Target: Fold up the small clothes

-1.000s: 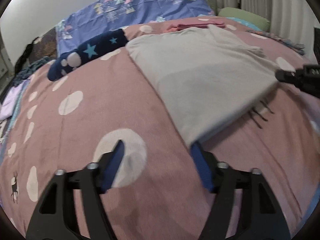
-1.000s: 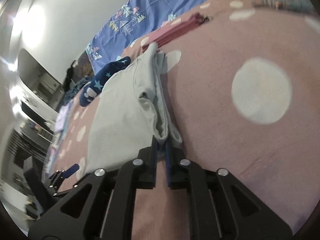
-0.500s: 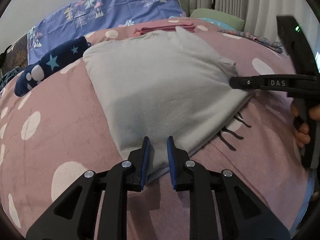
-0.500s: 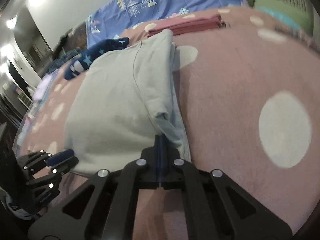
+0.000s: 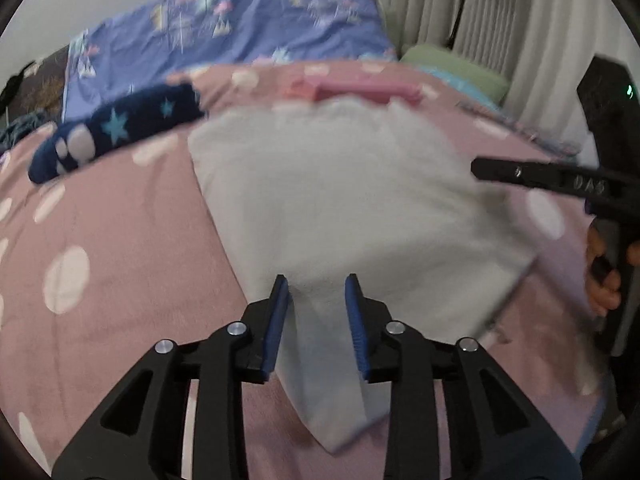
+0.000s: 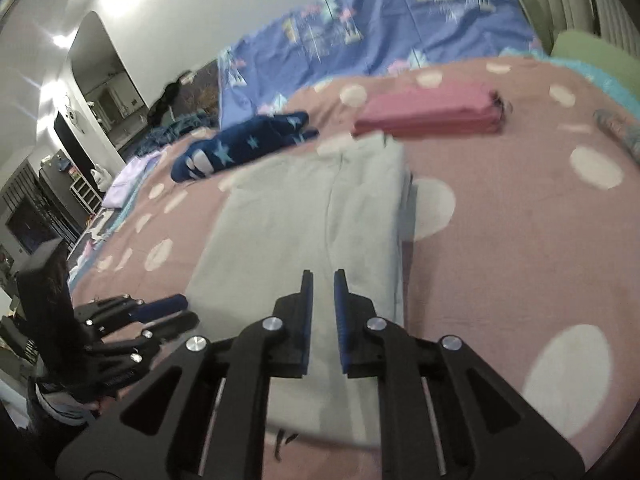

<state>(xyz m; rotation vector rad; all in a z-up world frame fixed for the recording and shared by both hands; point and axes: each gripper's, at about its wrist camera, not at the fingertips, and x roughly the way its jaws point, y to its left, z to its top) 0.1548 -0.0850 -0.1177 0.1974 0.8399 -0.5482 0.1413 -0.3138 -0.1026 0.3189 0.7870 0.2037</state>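
Note:
A folded grey garment [image 5: 340, 200] lies flat on the pink spotted blanket [image 5: 120, 280]. My left gripper [image 5: 316, 278] is over its near corner with its jaws opening. The corner runs between the blue pads [image 5: 276, 320], and they do not press on it. In the right wrist view the same grey garment [image 6: 304, 220] stretches away from my right gripper [image 6: 323, 272], whose jaws are opening to a narrow gap above the cloth's near edge. Each gripper shows in the other's view: the right gripper [image 5: 480, 168] at the garment's right edge, the left gripper [image 6: 176, 308] at its lower left.
A navy star-patterned sock [image 5: 116, 132] lies left of the garment. A folded pink garment [image 6: 432, 114] sits just beyond it. Further back are a blue patterned sheet [image 5: 240, 28], a green pillow [image 5: 452, 68] and curtains. A person's hand [image 5: 600, 280] holds the right gripper's handle.
My left gripper slid onto the garment's near corner, closed, then parted again. My right gripper rolled level, shut fully, then parted slightly over the cloth.

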